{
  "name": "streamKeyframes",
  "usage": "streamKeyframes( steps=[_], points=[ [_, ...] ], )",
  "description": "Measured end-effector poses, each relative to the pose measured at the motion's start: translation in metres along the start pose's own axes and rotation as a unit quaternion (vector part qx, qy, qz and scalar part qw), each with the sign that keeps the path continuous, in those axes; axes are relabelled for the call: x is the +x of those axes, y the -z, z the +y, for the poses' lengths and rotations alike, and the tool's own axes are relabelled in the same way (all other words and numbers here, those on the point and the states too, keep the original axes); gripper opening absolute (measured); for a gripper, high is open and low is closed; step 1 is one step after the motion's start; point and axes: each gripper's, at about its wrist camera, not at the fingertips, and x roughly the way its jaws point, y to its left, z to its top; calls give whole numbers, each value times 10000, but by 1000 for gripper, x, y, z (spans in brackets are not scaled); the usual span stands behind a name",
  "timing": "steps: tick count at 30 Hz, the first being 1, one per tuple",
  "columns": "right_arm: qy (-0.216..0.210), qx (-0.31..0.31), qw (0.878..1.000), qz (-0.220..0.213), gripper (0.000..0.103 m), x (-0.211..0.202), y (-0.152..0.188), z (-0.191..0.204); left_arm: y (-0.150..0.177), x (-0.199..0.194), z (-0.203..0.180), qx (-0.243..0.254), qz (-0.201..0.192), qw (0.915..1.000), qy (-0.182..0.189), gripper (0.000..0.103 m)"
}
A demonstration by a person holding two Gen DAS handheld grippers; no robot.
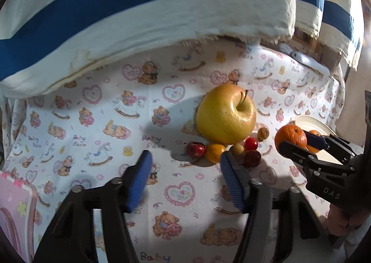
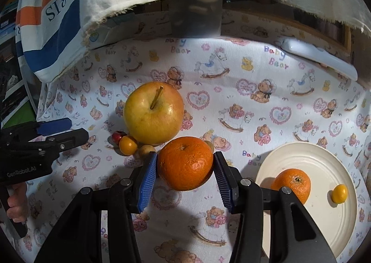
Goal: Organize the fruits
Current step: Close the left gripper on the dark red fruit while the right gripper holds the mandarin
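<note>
The step in hand looks like carrying fruit to the plate (image 2: 324, 235). The right gripper (image 2: 185, 167) has its jaws closed on an orange (image 2: 185, 163) at the lower middle of the right wrist view, a blue pad pressed on either side of it. The plate sits at the lower right of that view and already holds a second orange (image 2: 293, 183) and a small yellow fruit (image 2: 339, 193).

The rest waits on the bear-print cloth (image 2: 255, 65): a big yellow apple (image 2: 153, 113) left of centre, with a cluster of small fruits (image 2: 127, 144) touching its lower edge.

The left gripper (image 1: 185, 170) points at that cluster from just below, in the lower middle of its own view. Its jaws stand partly apart with nothing between them.

Next, I judge, the held orange should travel right and come down on a bare part of the plate beside the two fruits there, before the jaws part. The round fruit could roll on the shallow plate, so a low, gentle release seems wise.
</note>
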Motion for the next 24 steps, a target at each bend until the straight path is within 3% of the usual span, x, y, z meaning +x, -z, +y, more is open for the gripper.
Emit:
streamKeyframes(
  steps=[1,4,13,17,24],
  points=[
    [25,-30,10000,-21,50,0,0,2,0,2,0,9,64,9999,101,41],
    [31,-63,9999,-83,50,-3,0,3,1,6,1,-44,234,9990,384,28],
    [72,27,9999,-131,50,-4,1,0,-11,34,4,-69,663,9970,382,28],
    [48,102,9999,-101,50,-3,1,-3,-16,53,4,101,945,9951,261,28],
    [7,257,9997,-13,50,0,1,-8,-21,67,-5,351,1096,9932,191,28]
  ],
)
